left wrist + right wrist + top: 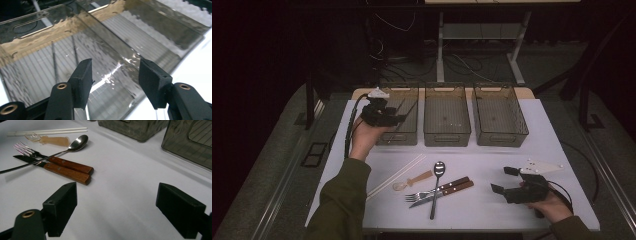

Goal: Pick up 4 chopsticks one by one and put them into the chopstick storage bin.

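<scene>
Three smoked clear plastic bins side by side along the far edge of the white table (492, 210): left bin (398, 116), middle bin (446, 115), right bin (499, 115), with two thin dark sticks (53, 62) lying in the left one and the left gripper (398, 119) over that bin, jaws apart with nothing between them. Near edge, centre: pair of white chopsticks (394, 176) leftmost, small translucent plastic spoon (413, 180) just right of them, then wooden-handled fork (439, 189) and wooden-handled knife (444, 193) side by side, long metal spoon (436, 187) lying across both. Right gripper (503, 180) sits right of the cutlery, well apart from it, jaws apart and pointing left at it.
</scene>
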### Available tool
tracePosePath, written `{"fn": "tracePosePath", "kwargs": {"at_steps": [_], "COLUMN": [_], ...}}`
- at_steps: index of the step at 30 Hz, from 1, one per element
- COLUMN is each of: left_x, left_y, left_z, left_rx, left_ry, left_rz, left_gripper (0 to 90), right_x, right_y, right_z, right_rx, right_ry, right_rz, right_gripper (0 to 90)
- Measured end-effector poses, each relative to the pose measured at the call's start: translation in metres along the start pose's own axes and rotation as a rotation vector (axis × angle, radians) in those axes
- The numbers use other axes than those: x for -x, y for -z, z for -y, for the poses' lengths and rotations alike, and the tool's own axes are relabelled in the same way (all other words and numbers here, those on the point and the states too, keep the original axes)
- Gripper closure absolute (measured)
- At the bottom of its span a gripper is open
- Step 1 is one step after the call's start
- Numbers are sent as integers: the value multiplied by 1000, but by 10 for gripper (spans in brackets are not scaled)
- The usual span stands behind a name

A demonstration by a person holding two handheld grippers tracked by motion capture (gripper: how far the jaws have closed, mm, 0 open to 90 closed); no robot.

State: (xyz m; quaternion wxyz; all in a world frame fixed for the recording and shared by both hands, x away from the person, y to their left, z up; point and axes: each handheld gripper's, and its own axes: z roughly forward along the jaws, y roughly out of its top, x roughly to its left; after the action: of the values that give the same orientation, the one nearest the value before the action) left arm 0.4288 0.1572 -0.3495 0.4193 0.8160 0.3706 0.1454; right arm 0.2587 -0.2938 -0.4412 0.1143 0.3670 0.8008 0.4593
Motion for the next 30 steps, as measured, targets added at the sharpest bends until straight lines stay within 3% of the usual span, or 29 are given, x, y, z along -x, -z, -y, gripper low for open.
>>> {"fn": "tracePosePath", "kwargs": {"at_steps": [9, 15, 21, 30], "left_x": [26, 40, 45, 52], "left_y": [16, 28, 38, 50], "left_z": [21, 41, 65, 101], "left_rx": [17, 40, 41, 18], "left_ry": [-67, -72, -71, -51], "left_rz": [57, 82, 90, 85], "left_gripper": [374, 341, 346, 461], "right_x": [0, 1, 0, 0], "right_y": [0, 0, 0, 1], "right_z": [0, 0, 0, 0], "right_rx": [2, 2, 2, 1], "right_ry": [-6, -3, -2, 9], "right_rz": [3, 4, 3, 7], "right_gripper": [174, 174, 175, 174]}}
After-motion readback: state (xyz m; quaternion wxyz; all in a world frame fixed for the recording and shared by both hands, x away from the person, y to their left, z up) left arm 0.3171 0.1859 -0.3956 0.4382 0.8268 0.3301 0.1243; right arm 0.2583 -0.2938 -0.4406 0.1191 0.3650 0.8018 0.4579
